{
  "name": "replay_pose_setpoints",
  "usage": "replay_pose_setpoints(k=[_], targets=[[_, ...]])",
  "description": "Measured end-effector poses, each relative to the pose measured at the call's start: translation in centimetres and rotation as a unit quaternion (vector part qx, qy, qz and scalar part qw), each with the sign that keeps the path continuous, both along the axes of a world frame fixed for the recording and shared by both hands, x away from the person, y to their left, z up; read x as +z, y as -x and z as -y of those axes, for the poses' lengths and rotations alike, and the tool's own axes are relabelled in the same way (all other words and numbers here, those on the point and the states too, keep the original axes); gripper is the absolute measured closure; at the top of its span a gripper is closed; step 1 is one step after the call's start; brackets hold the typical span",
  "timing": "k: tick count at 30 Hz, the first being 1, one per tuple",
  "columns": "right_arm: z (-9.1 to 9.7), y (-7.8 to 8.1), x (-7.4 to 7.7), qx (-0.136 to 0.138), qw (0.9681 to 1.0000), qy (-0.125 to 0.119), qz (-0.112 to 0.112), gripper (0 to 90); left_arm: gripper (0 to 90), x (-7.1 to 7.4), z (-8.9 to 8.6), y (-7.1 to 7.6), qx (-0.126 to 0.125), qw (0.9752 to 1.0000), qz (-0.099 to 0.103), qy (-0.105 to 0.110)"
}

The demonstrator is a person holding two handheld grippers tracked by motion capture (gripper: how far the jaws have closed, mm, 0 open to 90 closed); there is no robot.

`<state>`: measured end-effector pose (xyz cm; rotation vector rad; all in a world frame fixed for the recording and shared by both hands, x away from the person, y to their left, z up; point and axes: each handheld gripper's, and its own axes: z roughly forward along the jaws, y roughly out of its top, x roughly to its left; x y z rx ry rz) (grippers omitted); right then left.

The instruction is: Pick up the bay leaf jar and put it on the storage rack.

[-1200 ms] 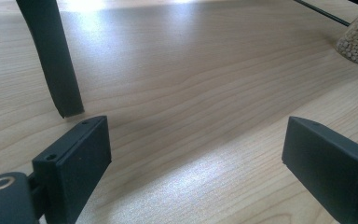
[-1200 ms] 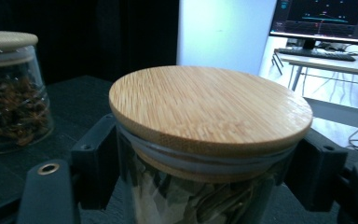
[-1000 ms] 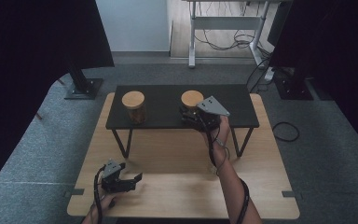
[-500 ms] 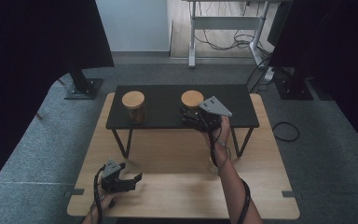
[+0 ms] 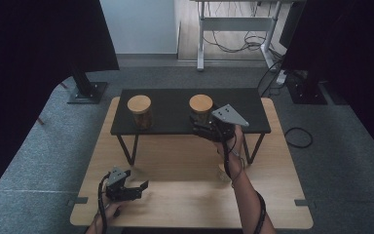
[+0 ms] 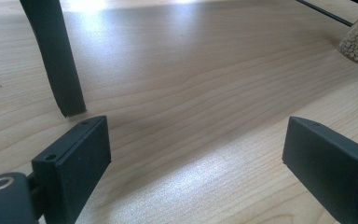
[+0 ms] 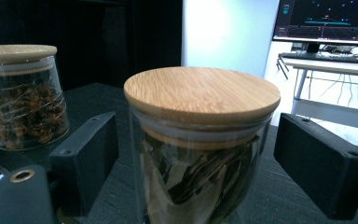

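The right gripper (image 7: 196, 154) has just been opening; its jaws stand apart on either side of the leaf-filled jar (image 7: 200, 144) (bamboo lid on), pads clear of the glass. A second jar (image 7: 23, 98) stands beyond its left jaw. The left gripper (image 6: 196, 172) rests released over the wooden table (image 6: 191, 84).

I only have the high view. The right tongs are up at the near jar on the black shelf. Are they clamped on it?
Observer: No. The right tongs have just been opening; the jar stands between them, and the pads look clear of the glass.
Operator: What's inside that jar?
Observer: Flat dried leaves, under a wooden lid.
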<state>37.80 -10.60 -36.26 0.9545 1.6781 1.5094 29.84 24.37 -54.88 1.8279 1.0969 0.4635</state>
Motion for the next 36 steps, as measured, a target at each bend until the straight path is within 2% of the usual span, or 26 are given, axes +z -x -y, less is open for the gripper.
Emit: replay_pose_setpoints(k=[4, 10, 27, 36], targets=[[0.1, 0.5, -0.2, 0.0, 1.0, 0.007, 0.003, 12.7, 7.2, 0.0, 0.0, 0.0, 0.0, 1.0, 0.001, -0.001], [0.8, 1.5, -0.8, 0.011, 0.9999, 0.002, 0.007, 12.8, 7.1, 0.0, 0.0, 0.1, 0.0, 1.0, 0.0, -0.003], [2.7, 5.3, -1.9, 0.041, 0.9982, -0.025, 0.036, 13.9, 7.1, 0.0, 0.1, 0.1, 0.001, 1.0, 0.002, -0.008], [3.4, 7.4, -3.6, 0.046, 0.9976, -0.036, 0.038, 13.9, 7.1, 0.0, 0.2, 0.1, 0.003, 1.0, 0.002, -0.009]])
